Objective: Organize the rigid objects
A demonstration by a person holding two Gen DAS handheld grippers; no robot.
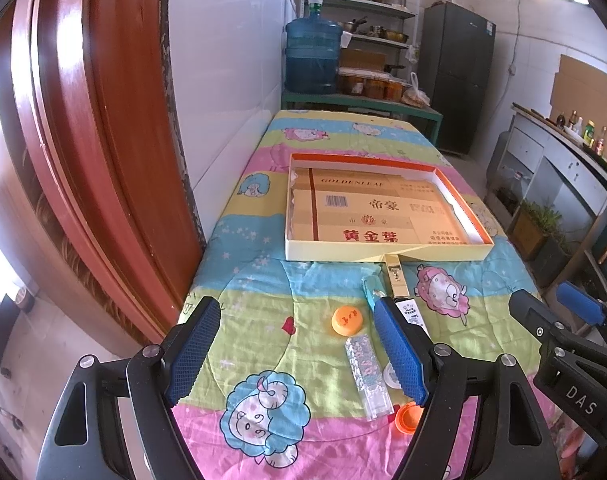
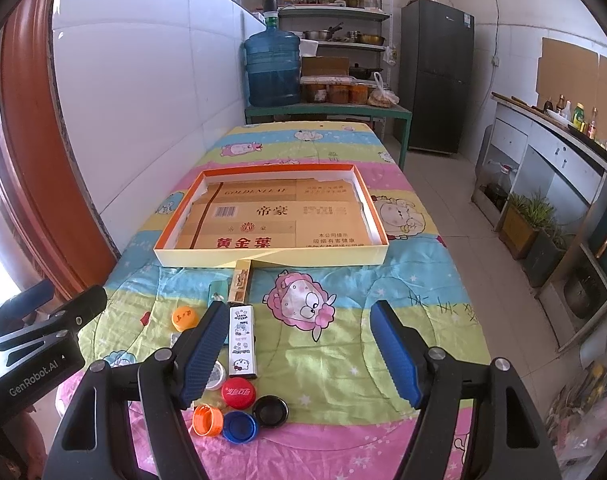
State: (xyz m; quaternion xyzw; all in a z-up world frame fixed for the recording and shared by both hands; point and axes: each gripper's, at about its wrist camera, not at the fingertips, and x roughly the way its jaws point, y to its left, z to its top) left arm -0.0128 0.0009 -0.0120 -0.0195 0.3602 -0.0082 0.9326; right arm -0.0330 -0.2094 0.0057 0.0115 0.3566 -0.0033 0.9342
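A shallow yellow box lid [image 1: 387, 255] [image 2: 271, 258] with an orange inner rim lies on the cartoon quilt, lined with flattened cardboard. In front of it lie small items: a gold lighter [image 1: 395, 278] [image 2: 239, 280], a white cartoon lighter [image 2: 242, 340], a clear patterned lighter [image 1: 368, 376], a pale green lighter [image 2: 217, 291], an orange cap [image 1: 346, 320] [image 2: 184, 317], and red [image 2: 238, 393], blue [image 2: 239, 426], black [image 2: 270, 411] and orange [image 2: 206, 420] caps. My left gripper [image 1: 296, 348] is open above the quilt. My right gripper [image 2: 297, 354] is open too, nothing between its fingers.
A white tiled wall and a red-brown door frame [image 1: 83, 140] run along the left. Behind the table stand a blue water jug [image 2: 272, 68], shelves and a dark fridge [image 2: 437, 72]. A counter with cabinets [image 2: 551, 168] lines the right, across a tiled aisle.
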